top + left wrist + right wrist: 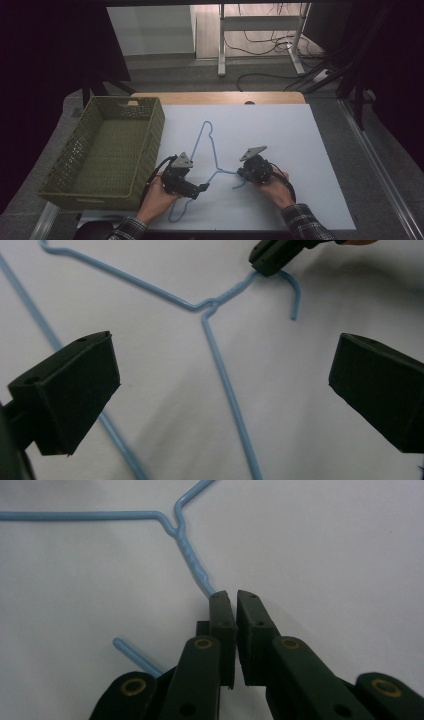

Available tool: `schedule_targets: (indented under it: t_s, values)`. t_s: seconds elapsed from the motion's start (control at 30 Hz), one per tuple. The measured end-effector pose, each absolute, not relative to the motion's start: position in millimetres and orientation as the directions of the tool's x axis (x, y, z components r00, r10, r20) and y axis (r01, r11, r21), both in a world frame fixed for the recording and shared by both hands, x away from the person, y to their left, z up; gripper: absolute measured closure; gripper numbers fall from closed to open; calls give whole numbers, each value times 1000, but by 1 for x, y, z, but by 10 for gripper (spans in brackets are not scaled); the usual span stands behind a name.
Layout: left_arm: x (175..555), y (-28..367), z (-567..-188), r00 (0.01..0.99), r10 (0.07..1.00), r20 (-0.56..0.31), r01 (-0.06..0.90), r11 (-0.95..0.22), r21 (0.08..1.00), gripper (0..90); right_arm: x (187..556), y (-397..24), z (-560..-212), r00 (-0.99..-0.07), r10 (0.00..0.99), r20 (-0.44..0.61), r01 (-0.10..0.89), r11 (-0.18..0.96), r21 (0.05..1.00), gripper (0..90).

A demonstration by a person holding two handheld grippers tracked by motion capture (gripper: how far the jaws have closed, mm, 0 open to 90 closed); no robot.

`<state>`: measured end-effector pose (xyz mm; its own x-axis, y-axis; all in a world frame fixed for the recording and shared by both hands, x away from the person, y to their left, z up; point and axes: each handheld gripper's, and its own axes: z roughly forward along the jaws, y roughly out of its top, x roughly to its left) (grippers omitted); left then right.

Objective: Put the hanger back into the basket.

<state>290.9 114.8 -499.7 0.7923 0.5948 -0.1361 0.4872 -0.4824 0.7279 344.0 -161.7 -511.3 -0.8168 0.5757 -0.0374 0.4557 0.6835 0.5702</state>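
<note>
right claw [235,597] pinches hanger [192,565] neck — left claw [220,390] open

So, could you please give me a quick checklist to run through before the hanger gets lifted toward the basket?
1. Right claw shut on the blue wire hanger at its hook neck: ok.
2. Left claw open, jaws either side of a hanger arm: ok.
3. Left claw gripping the hanger: not ok.
4. Green basket empty, upright: ok.
5. Hanger flat on the white table: ok.
6. Grip firmness: cannot tell.
</note>
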Motion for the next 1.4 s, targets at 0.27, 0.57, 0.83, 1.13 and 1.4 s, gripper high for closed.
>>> schedule_targets:
  t_s: [0.27, 0.57, 0.83, 1.13, 1.4]
  values:
    - [294, 109, -498, 776, 615, -140, 524, -506, 685, 131, 339, -158, -499, -827, 559, -52, 426, 685, 592, 864]
    - [316, 96, -514, 771, 611, -180, 571, -540, 618, 434, 337, -159, -489, -830, 557, -39, 417, 666, 619, 866]
    - [324, 89, -521, 780, 591, -207, 581, -560, 591, 598, 334, -159, -481, -831, 554, -45, 406, 660, 632, 866]
    - [331, 85, -524, 768, 584, -263, 615, -558, 557, 781, 332, -157, -480, -838, 543, -44, 397, 664, 633, 867]
    - [337, 97, -525, 706, 605, -368, 690, -471, 549, 864, 329, -156, -475, -848, 530, -18, 389, 646, 657, 809]
